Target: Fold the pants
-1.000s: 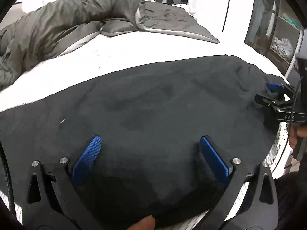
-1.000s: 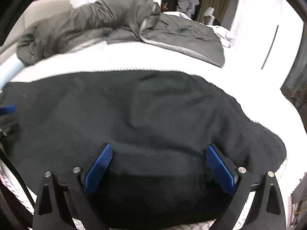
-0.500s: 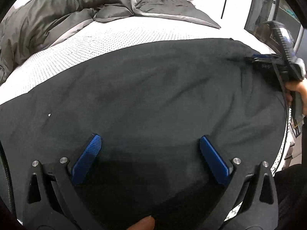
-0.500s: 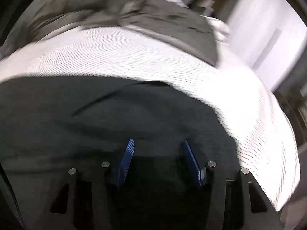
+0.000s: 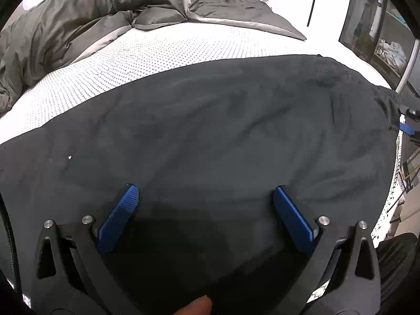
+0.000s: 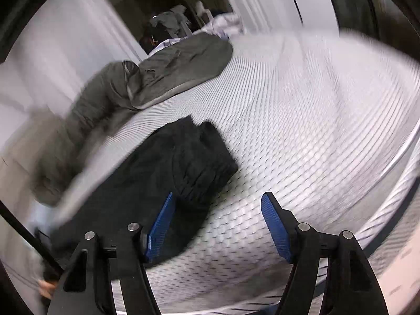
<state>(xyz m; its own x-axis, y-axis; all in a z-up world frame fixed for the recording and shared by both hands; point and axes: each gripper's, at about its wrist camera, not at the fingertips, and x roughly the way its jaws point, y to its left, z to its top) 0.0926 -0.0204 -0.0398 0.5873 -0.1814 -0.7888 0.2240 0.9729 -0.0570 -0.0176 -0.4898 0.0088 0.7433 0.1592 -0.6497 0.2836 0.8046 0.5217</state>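
Black pants (image 5: 210,136) lie spread flat across the white patterned mattress (image 5: 147,52), filling most of the left wrist view. My left gripper (image 5: 206,204) hovers over their near part, open, with only cloth beneath the blue pads. In the right wrist view the pants (image 6: 168,173) show their gathered waistband end at centre left. My right gripper (image 6: 218,223) is rolled and sits past that end, over bare mattress (image 6: 302,120); its jaws are opening and nothing is between them. Its blue tip (image 5: 406,129) peeks in at the right edge of the left wrist view.
A rumpled grey duvet (image 5: 86,18) is heaped along the far side of the bed, also visible as the duvet (image 6: 168,71) in the right wrist view. A glass-fronted cabinet (image 5: 378,31) stands to the right. A fingertip (image 5: 195,305) shows at the bottom edge.
My right gripper swung off the pants to the right past the waistband and rolled, its jaws narrowing then widening. The left gripper stayed nearly still and open.
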